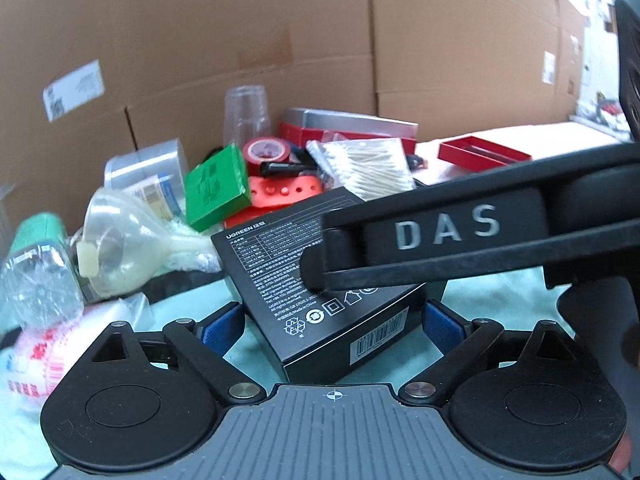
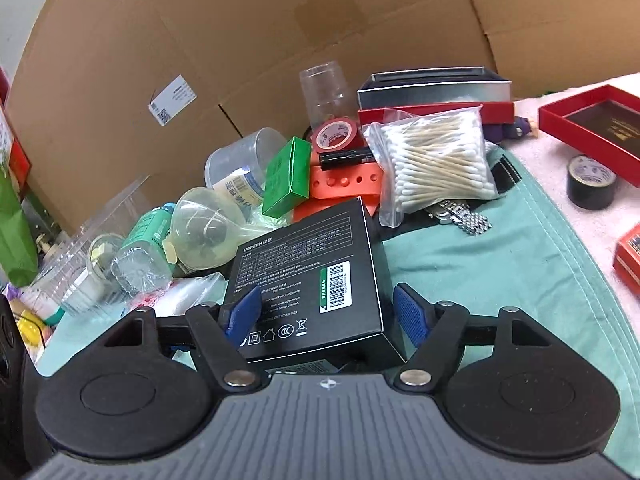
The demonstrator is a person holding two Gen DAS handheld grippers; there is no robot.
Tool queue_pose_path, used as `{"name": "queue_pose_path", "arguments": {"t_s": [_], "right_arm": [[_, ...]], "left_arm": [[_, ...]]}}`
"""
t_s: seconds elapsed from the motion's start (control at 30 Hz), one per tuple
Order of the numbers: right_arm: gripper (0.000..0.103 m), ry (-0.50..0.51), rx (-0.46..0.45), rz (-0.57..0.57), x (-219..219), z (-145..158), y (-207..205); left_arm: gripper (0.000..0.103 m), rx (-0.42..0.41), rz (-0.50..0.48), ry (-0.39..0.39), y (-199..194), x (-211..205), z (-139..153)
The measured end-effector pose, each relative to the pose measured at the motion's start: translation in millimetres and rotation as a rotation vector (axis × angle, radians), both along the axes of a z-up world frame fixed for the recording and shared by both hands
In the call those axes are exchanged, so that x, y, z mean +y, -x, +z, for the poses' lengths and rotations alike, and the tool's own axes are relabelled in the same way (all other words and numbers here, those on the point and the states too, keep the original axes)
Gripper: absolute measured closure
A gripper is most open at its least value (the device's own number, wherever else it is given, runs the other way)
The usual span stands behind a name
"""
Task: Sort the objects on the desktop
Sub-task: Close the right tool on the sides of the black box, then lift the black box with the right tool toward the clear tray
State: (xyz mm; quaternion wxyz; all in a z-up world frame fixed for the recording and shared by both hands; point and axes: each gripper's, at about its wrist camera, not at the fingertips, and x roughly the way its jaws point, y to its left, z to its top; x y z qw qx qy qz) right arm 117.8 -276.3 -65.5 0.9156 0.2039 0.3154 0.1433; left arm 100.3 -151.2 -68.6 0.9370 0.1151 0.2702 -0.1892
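the black box (image 2: 316,280) is seen lying on the green cloth (image 2: 480,264), at the near edge of the clutter. it is flanked by the wide-spread blue pads of the right gripper (image 2: 326,314), contact unclear. the left gripper (image 1: 334,320) is spread wide around the same box, not pressing it.

Black box (image 2: 316,276) with white print and a green-and-white barcode label; green carton (image 2: 286,178); red tape roll (image 2: 338,134); orange-red holed strap (image 2: 344,186); white-tipped tan cotton swabs (image 2: 436,160); teal cloth (image 2: 480,272); blue pads (image 2: 410,314); brown cardboard (image 2: 280,40).
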Motion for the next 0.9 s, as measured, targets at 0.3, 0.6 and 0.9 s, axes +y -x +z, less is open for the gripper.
{"name": "queue_pose_path", "arguments": {"t_s": [0.3, 0.6, 0.9], "right_arm": [[0.026, -0.003, -0.041, -0.041, 8, 16, 28], [0.026, 0.002, -0.118, -0.012, 33, 48, 50], [0.026, 0.015, -0.210, 0.029, 64, 83, 72]], "left_arm": [[0.008, -0.051, -0.030, -0.002, 26, 9, 16], [0.008, -0.127, -0.014, 0.016, 50, 36, 46], [0.008, -0.218, 0.033, 0.040, 79, 68, 78]]}}
